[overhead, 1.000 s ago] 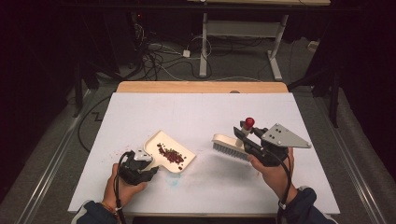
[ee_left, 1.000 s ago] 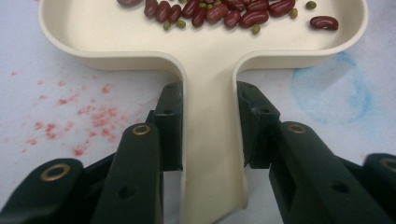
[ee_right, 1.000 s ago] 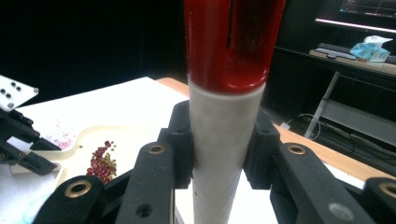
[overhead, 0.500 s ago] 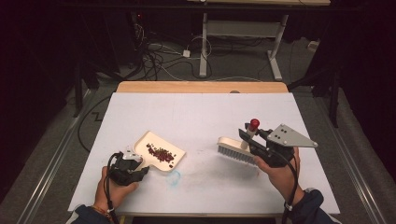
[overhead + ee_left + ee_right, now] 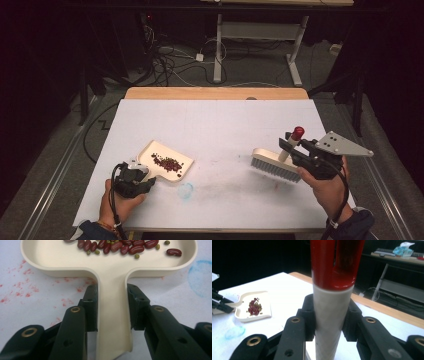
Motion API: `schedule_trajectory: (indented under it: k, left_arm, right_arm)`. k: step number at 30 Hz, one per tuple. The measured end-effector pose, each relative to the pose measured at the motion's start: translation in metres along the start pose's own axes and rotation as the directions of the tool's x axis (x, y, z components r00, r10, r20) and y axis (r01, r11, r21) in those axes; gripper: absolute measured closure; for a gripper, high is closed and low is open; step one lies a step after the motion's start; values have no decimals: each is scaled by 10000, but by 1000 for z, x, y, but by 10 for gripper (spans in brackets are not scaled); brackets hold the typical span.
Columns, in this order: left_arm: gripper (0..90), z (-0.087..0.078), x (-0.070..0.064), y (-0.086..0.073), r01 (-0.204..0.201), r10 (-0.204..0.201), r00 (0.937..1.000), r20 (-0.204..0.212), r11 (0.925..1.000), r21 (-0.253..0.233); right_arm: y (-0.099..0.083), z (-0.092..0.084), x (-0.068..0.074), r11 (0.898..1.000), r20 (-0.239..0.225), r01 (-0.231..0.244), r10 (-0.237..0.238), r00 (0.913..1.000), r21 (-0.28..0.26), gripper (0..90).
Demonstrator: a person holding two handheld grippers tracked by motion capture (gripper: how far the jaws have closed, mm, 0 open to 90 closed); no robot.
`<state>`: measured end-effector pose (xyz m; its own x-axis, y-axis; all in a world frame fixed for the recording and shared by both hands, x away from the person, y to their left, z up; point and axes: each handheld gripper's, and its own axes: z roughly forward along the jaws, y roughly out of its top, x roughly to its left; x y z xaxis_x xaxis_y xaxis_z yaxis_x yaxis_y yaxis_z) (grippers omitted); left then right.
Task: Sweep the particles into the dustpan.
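Dustpan and brush held apart on the worktop (image 5: 220, 120)

The dustpan (image 5: 112, 277), loaded with beans (image 5: 120, 245), is clamped at its handle by the left claw (image 5: 142, 181); the brush (image 5: 277, 162) is clamped by the right claw (image 5: 295, 150). Judged best: the pan is kept level so nothing is spilled.

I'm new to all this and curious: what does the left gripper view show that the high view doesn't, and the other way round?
Left gripper view: green beans among the red ones, and red speckles on the table.

High view: the right gripper clamped on the brush, and the floor cables.

Both: the left gripper clamping the dustpan handle, and a blue smudge.
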<state>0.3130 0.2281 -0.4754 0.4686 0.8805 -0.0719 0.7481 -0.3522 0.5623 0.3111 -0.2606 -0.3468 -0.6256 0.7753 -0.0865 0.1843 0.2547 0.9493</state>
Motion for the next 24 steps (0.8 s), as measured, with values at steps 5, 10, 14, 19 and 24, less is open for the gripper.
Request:
schedule_trajectory:
  k: [5,10,14,19,24]
  left_arm:
    - [638,-1,1,0,126,-127,9998,-167,9999,-40]
    - [638,-2,4,0,406,-410,9984,-394,9991,-105]
    - [637,0,8,1,777,-789,9949,-628,9968,-210]
    - [637,3,10,3,1084,-1103,9913,-719,9937,-301]
    - [632,9,8,6,1422,-1451,9864,-778,9890,-407]
  right_arm:
    - [-3,-12,-13,9995,-54,-92,94,9999,298,698]
    - [-4,-16,-25,9974,-624,-318,359,9974,649,697]
    - [-4,-14,-34,9903,-1369,-22,215,9904,1389,697]
    - [-7,-5,-49,9818,-1993,-134,518,9786,1896,696]
    - [-2,13,-59,9767,-1833,-314,713,9805,2123,693]
